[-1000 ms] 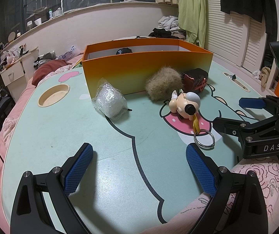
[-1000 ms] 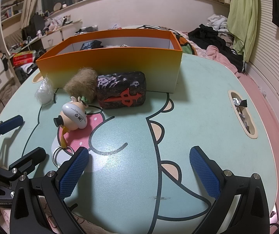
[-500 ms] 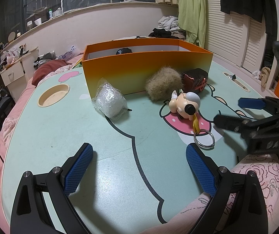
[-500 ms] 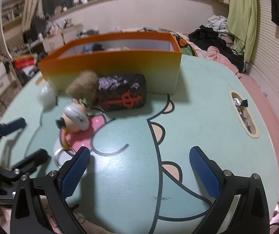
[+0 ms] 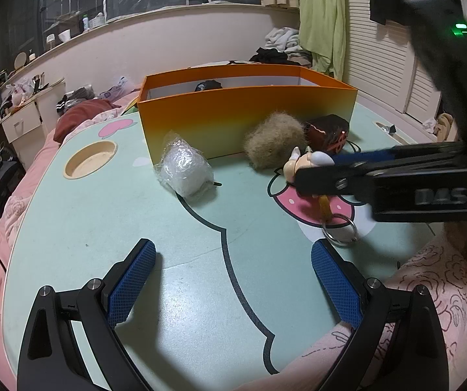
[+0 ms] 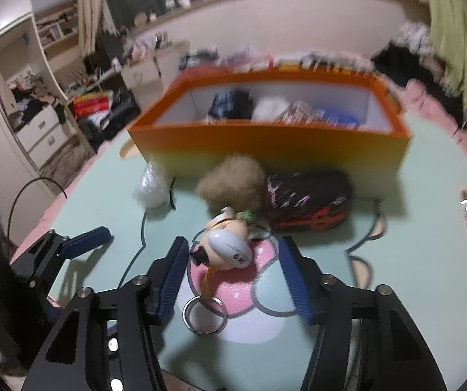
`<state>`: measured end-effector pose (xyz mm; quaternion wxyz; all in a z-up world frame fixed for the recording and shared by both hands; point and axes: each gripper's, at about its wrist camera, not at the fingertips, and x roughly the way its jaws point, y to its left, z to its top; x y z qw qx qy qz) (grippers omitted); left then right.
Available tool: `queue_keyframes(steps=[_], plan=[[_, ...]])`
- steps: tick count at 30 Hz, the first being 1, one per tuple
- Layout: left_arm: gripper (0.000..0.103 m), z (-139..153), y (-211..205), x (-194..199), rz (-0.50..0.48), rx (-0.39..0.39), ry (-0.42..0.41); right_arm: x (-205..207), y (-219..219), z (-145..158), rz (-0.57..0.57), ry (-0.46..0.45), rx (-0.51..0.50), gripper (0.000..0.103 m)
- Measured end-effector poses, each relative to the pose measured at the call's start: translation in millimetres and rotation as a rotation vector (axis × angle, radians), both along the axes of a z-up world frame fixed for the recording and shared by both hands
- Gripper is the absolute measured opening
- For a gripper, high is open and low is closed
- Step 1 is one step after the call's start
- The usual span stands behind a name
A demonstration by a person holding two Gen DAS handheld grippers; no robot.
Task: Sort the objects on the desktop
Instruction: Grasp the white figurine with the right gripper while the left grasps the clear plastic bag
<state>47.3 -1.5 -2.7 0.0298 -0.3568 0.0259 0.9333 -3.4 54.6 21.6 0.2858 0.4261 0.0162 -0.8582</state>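
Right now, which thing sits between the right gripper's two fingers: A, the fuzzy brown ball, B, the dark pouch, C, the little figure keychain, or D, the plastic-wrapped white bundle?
C: the right gripper straddles the figure keychain, its jaws just closing around it, not yet pressing.

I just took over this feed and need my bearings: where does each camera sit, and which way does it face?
Left wrist: sits on the left gripper, low over the table, facing the orange box; its own open blue fingers show, and the right gripper crosses in from the right.
Right wrist: sits on the right gripper, angled down at the figurine keychain, which lies between its closing fingers; the left gripper shows at the left.
Shared: box, keychain, fur ball, dark pouch, plastic-wrapped bundle.
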Motion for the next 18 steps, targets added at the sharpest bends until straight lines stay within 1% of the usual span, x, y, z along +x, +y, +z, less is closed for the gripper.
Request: queue_keyframes(steps=[2, 3, 4, 6, 9, 11, 15, 18], plan=[[0.096, -0.1, -0.6, -0.6, 0.001, 0.000, 0.000, -1.2, -5.8, 1.3, 0.018, 0.018, 0.026, 0.050], [0.096, 0.2, -0.8, -1.3, 0.001, 0.001, 0.000, 0.5, -8.4, 0.6, 0.026, 0.031, 0.039, 0.041], [0.096, 0.2, -1.3, -1.5, 0.001, 0.001, -0.001, 1.7, -10.5, 0.6, 0.029, 0.045, 0.048, 0.038], [0.096, 0.3, -1.3, -1.4, 0.000, 0.001, 0.000, 5.8, -8.8, 0.3, 0.028, 0.061, 0.038, 0.038], [0.096, 0.1, -1.4, -1.2, -0.001, 0.002, 0.000, 12.7, 1.9, 2.1, 0.020, 0.088, -0.028, 0.038], [0.096, 0.0, -1.2, -1.4, 0.000, 0.002, 0.000, 19.5, 11.3, 2.7, 0.036, 0.111, -0.096, 0.038], [0.096, 1.3, -2.5, -1.1, -0.008, 0.002, -0.001, 29.3, 24.3, 6.2, 0.011, 0.164, -0.150, 0.038], [0.096, 9.6, -5.4, 0.2, -0.003, 0.007, 0.018, 36.9, 35.4, 10.9, -0.024, 0.206, -0.190, 0.038]])
